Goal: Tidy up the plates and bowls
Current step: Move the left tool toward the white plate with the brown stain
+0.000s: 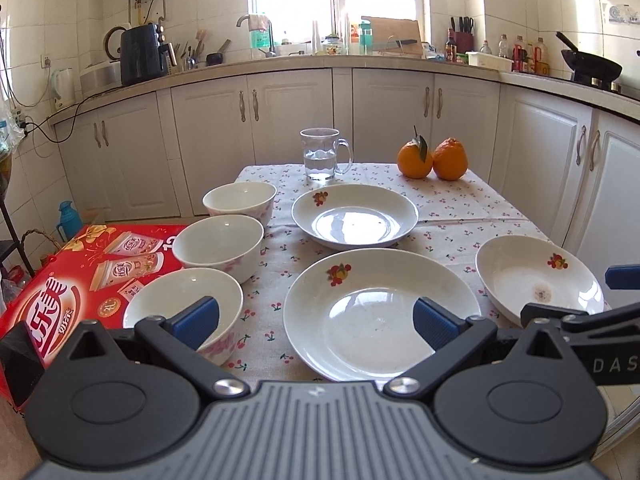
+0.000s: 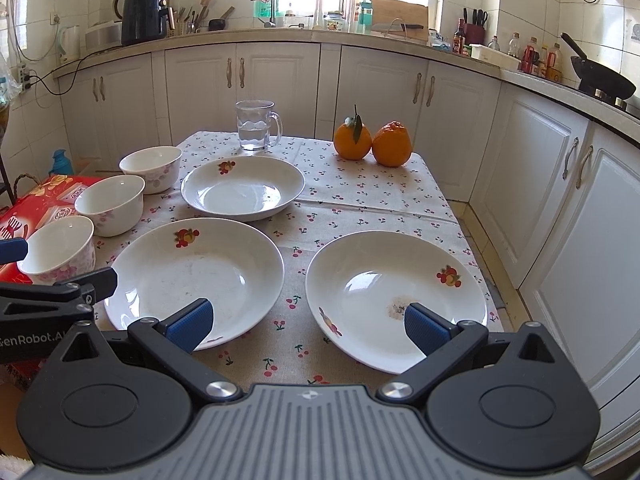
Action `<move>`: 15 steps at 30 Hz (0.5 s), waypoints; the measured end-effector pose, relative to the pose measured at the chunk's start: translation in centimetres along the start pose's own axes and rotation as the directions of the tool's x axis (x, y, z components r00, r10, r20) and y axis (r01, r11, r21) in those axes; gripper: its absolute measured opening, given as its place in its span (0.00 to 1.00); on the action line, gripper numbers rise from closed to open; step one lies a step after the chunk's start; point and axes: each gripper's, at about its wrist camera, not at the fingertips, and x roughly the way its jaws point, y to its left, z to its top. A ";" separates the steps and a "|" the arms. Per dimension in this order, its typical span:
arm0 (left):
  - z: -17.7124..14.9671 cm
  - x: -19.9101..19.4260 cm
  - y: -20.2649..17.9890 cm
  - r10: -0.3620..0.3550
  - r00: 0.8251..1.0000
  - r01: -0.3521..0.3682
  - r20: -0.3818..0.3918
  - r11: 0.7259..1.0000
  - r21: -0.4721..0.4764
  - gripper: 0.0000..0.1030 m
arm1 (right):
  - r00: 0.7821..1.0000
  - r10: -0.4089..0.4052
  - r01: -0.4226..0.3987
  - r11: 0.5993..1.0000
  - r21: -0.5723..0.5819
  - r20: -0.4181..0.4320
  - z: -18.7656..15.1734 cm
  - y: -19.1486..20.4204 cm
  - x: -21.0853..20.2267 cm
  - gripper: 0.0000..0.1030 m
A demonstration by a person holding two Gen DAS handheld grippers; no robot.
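**Three plates, three bowls on the table**

Standing apart on the cherry-print tablecloth (image 2: 360,200) are three plates (image 2: 196,276) and, along its left edge, three bowls (image 2: 110,204). Left gripper (image 1: 316,320) and right gripper (image 2: 306,324) both gape wide, holding nothing. Behind: one glass mug (image 2: 256,126), two oranges (image 2: 372,142).

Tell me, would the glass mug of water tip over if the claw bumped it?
Probably not easily: the glass mug looks wide, and the water sits low in it, which should steady it. A hard knock near the rim could still slosh or topple it. It stands on a tablecloth, so it would likely drag rather than slide.
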 end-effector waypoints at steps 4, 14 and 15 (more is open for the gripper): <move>0.9 0.7 0.1 -0.032 0.999 0.032 -0.015 0.999 0.009 0.99 | 1.000 0.007 -0.007 1.000 -0.018 0.001 0.2 -1.0 0.3 1.00; 2.4 3.1 0.0 -0.069 0.997 0.070 -0.029 0.996 0.052 0.99 | 1.000 0.017 -0.016 0.996 -0.090 0.013 -0.6 -6.3 0.5 1.00; 2.5 3.4 -0.2 -0.068 0.997 0.069 -0.024 0.996 0.063 0.99 | 1.000 0.015 -0.015 0.995 -0.095 -0.001 -0.9 -6.9 0.8 1.00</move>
